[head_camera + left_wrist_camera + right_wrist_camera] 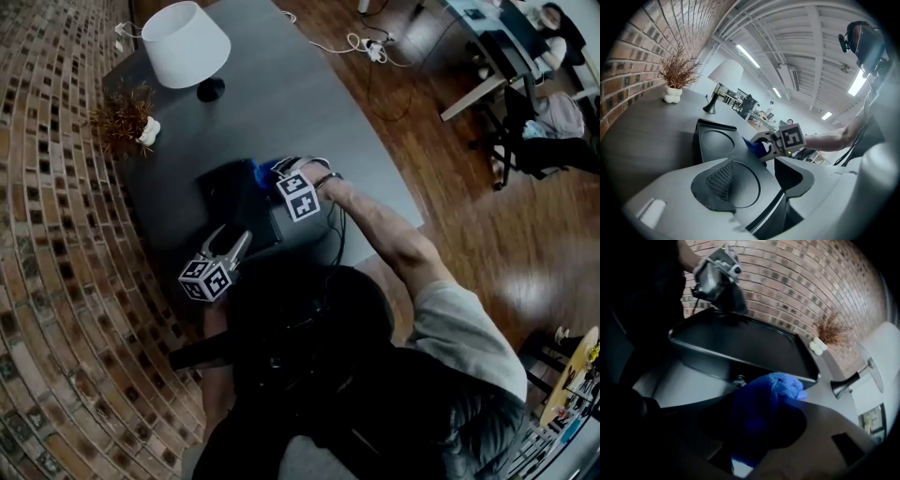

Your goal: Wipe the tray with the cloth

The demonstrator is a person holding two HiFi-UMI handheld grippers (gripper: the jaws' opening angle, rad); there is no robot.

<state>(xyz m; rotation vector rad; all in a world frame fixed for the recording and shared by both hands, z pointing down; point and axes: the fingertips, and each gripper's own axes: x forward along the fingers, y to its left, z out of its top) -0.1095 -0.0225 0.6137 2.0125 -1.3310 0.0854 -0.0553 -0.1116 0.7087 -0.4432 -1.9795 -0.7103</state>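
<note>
A black tray (225, 197) lies on the dark table, near the brick wall. In the right gripper view the tray (740, 338) sits tilted, its near rim raised off the table. My left gripper (246, 239) is shut on the tray's near edge, and in its own view the tray (715, 140) runs in between the jaws of the left gripper (764, 165). A blue cloth (264, 172) is bunched in my right gripper (281, 178), which is shut on it just at the tray's right rim. The cloth (764, 399) fills the gap between the right jaws.
A white-shaded lamp (186, 45) and a dried plant in a white pot (127, 120) stand at the table's far end. The brick wall (47, 234) runs along the left. Wood floor with cables (370, 45) and desks lies to the right.
</note>
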